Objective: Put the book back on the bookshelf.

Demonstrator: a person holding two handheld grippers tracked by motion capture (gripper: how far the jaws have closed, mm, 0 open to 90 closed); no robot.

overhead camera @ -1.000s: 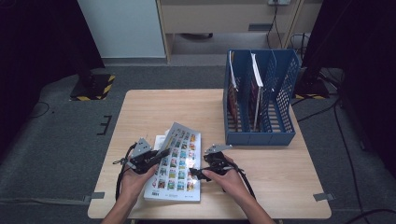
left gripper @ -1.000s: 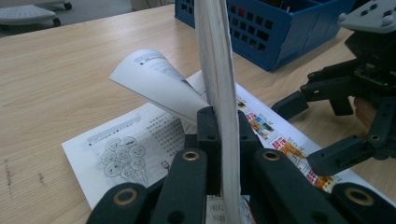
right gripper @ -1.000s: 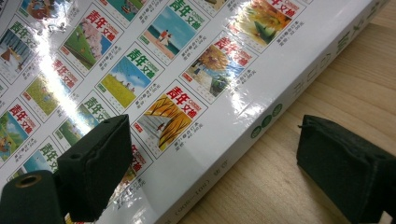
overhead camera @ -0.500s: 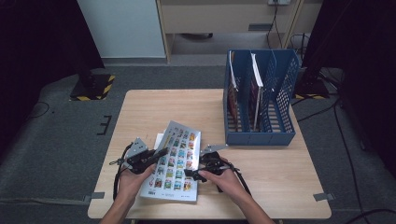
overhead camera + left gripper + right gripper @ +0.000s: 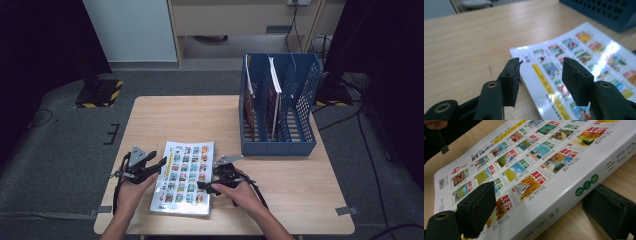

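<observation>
Near the surface's [image 5: 165, 112] front edge lies the book [image 5: 184, 176], the right claw [image 5: 206, 186] spread around its spine edge, not yet clenched, the left claw [image 5: 161, 163] released over its opposite edge, the blue rack [image 5: 278, 143] beyond.

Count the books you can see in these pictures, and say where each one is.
3. One book lies flat on the table between the two grippers. Two stand upright in the blue rack: one at its left, one mid-rack. The rack walls may hide more.
</observation>
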